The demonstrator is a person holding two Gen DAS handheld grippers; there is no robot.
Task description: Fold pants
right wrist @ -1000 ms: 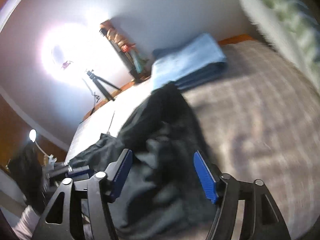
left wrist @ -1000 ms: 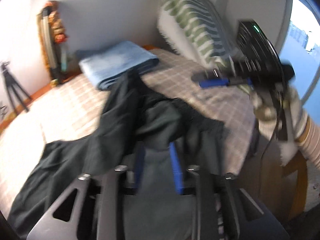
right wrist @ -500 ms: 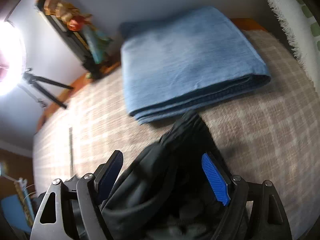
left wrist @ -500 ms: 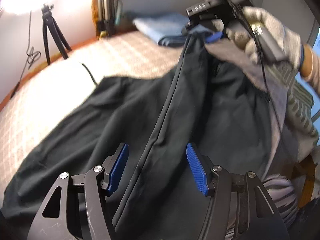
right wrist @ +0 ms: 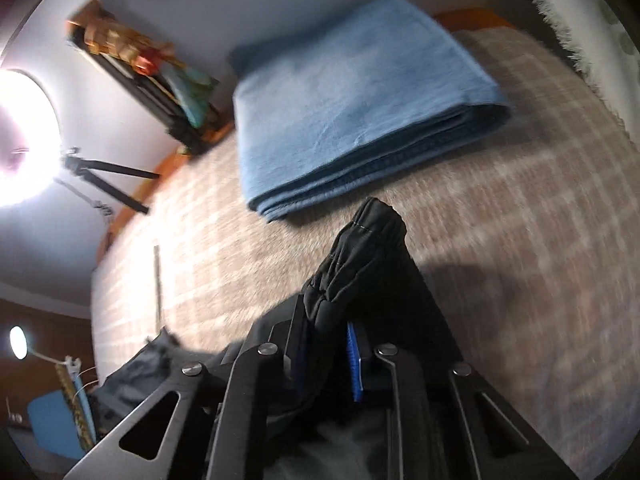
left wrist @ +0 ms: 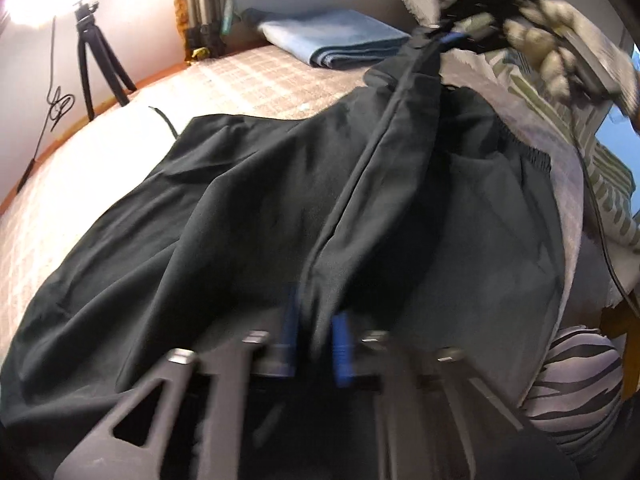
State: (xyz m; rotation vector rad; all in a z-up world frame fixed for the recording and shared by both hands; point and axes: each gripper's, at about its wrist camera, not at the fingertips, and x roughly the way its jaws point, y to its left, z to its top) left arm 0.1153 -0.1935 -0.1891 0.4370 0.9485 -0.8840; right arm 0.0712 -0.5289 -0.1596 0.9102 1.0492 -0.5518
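Note:
Black pants [left wrist: 248, 216] lie spread over the checked bedspread [left wrist: 248, 80], with a raised ridge of fabric running from near to far. My left gripper [left wrist: 314, 344] is shut on the near end of that ridge, its blue pads pinching the cloth. Far up the ridge, my right gripper [left wrist: 444, 38], held in a gloved hand [left wrist: 560, 48], pinches the elastic waistband. In the right wrist view the right gripper [right wrist: 324, 348] has its jaws closing, pads pressed on the bunched black waistband [right wrist: 360, 252], which sticks up past them.
A folded blue blanket [right wrist: 352, 104] lies just beyond the waistband at the head of the bed. A green striped pillow [left wrist: 600, 168] leans at the right. A tripod [left wrist: 96, 64] and a cluttered rack [right wrist: 144, 76] stand by the wall beside a bright lamp.
Both grippers have closed on the pants: the left on the near fold, the right on the waistband. The fabric ridge between them is now pulled up taut.

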